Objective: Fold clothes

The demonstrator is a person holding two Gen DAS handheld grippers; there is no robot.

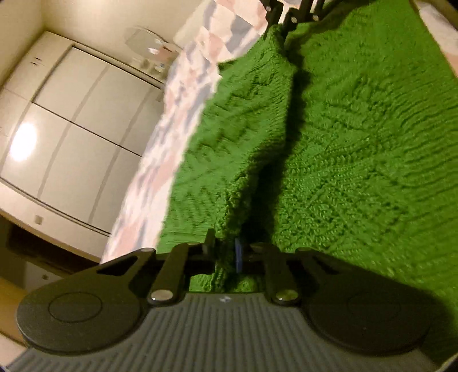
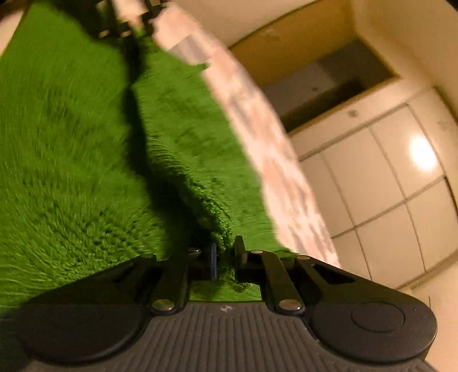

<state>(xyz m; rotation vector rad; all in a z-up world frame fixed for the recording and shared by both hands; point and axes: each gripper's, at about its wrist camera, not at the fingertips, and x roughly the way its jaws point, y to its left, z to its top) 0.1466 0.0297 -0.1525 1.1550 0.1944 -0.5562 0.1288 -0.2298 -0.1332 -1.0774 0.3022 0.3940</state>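
A: Left wrist view. The left tool (image 1: 226, 254) is closed narrowly on a raised fold of the green knitted sweater (image 1: 357, 148); the knit passes between its black fingers (image 1: 210, 243), with a blue pad visible on the inner face of one. From the tool the pinched fold runs as a ridge toward the top of the view, where the right tool (image 1: 289, 17) grips the same ridge at its far end.

B: And where does the sweater lie?

A: Spread over a bed with a checked cover (image 1: 183, 94) of pale pink, grey and white squares. The green knit fills most of the bed surface in view; its lifted edge hangs near the side edge of the bed, and the layer beneath casts a dark shadow along the ridge.

B: Right wrist view?

A: The mirror arrangement. The right tool (image 2: 226, 254) is likewise clamped on the sweater (image 2: 65, 148), a bunch of knit held between its fingers (image 2: 239, 246). The ridge leads away to the left tool (image 2: 126, 25), partly cut off at the top edge.

B: Background?

A: White panelled cupboard doors (image 1: 71, 120) beyond the bed, with a bright lamp reflection on one panel. Both views are motion-blurred, so finer stitch detail cannot be told.
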